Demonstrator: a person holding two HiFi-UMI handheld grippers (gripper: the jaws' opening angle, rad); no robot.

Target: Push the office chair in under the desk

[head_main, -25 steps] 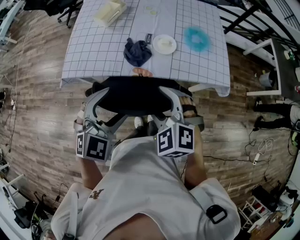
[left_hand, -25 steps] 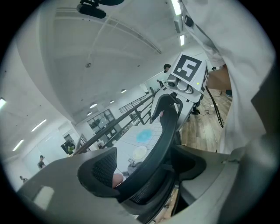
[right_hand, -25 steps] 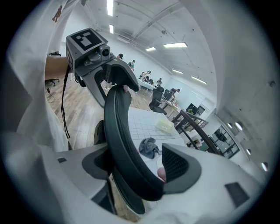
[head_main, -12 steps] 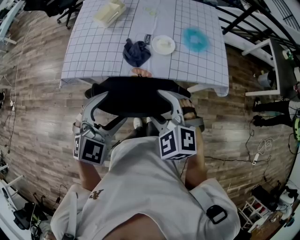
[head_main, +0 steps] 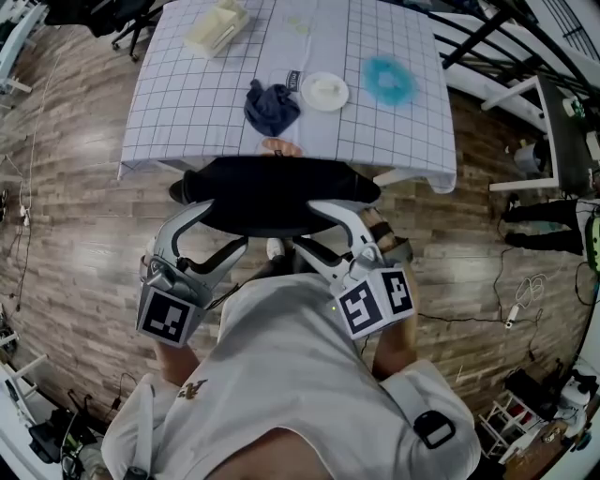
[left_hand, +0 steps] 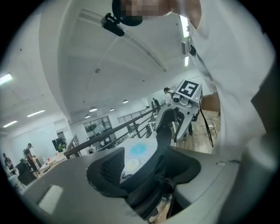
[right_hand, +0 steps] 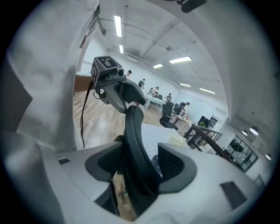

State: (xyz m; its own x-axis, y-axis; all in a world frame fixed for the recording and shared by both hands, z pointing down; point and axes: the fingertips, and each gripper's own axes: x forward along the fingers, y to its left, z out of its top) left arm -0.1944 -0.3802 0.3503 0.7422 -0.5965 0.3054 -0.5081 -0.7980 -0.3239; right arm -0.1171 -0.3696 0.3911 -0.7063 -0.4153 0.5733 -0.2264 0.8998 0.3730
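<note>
The black office chair (head_main: pixel 272 192) stands at the near edge of the desk (head_main: pixel 187 103), which wears a white grid cloth; the backrest faces me. My left gripper (head_main: pixel 223 225) straddles the backrest's left edge, my right gripper (head_main: pixel 309 225) its right part. In the left gripper view the backrest (left_hand: pixel 164 144) runs between the pads of the left gripper (left_hand: pixel 146 173). The right gripper view shows the backrest (right_hand: pixel 135 131) wedged between the pads of the right gripper (right_hand: pixel 140 168). Both pairs of jaws have just been closing onto the backrest. The seat is hidden below.
On the desk lie a dark blue cloth (head_main: pixel 272 105), a white plate (head_main: pixel 324 91), a turquoise fluffy item (head_main: pixel 389 79) and a cream container (head_main: pixel 217 26). A white frame (head_main: pixel 525 141) stands at the right, and cables (head_main: pixel 511 314) trail over the wooden floor.
Both marker cubes have slid lower in the head view and further apart, the left one leftward, the right one rightward. The jaws sit tighter round the backrest. The chair stays at the desk edge.
</note>
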